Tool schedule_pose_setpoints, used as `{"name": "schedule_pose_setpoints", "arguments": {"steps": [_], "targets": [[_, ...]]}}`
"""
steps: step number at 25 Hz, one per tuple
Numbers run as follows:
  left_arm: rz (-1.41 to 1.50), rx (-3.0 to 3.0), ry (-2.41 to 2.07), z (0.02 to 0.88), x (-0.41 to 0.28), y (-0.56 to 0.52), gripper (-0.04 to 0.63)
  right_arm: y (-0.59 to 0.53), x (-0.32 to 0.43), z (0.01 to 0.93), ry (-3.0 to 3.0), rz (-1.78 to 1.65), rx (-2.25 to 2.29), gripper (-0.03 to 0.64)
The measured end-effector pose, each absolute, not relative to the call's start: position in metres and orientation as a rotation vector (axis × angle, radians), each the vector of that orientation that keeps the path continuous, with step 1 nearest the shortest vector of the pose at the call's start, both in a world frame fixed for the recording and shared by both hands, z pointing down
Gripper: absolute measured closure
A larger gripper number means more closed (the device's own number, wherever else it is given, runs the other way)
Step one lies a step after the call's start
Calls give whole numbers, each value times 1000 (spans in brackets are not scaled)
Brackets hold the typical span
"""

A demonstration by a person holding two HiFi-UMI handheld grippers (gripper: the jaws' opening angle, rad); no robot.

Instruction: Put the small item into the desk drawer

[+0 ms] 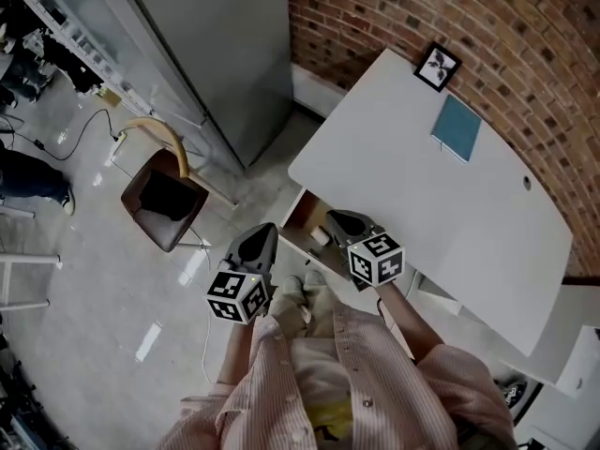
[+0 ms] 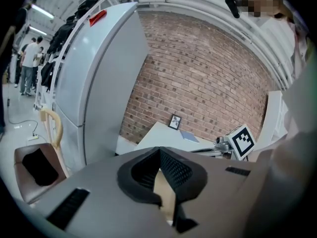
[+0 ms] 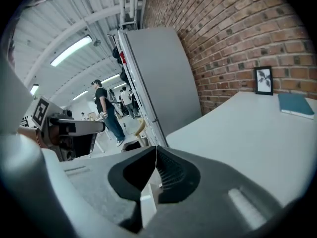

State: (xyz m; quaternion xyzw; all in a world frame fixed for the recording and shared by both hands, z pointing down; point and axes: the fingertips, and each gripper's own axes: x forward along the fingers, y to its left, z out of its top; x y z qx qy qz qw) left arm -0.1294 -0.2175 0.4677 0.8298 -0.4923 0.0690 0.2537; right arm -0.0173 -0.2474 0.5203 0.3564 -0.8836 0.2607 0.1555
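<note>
Head view showed the small item [image 1: 321,236] lying in the open desk drawer [image 1: 298,216], near the right gripper [image 1: 334,218]. Both it and the left gripper [image 1: 269,231] had jaws closed together, empty.

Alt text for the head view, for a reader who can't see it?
Seen from above, a person in a striped shirt holds the left gripper and right gripper, both shut and empty, over an open drawer under a white desk. A teal notebook and a framed picture sit on the desk; a brown chair stands left.
</note>
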Motion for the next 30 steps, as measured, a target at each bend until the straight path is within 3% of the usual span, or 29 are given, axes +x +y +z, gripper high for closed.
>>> {"name": "schedule_pose_setpoints", "arguments": {"steps": [30], "targets": [[69,2404,-1623,370,-193,-244,597,-277,44,365,-2815,507,1409,609]]}}
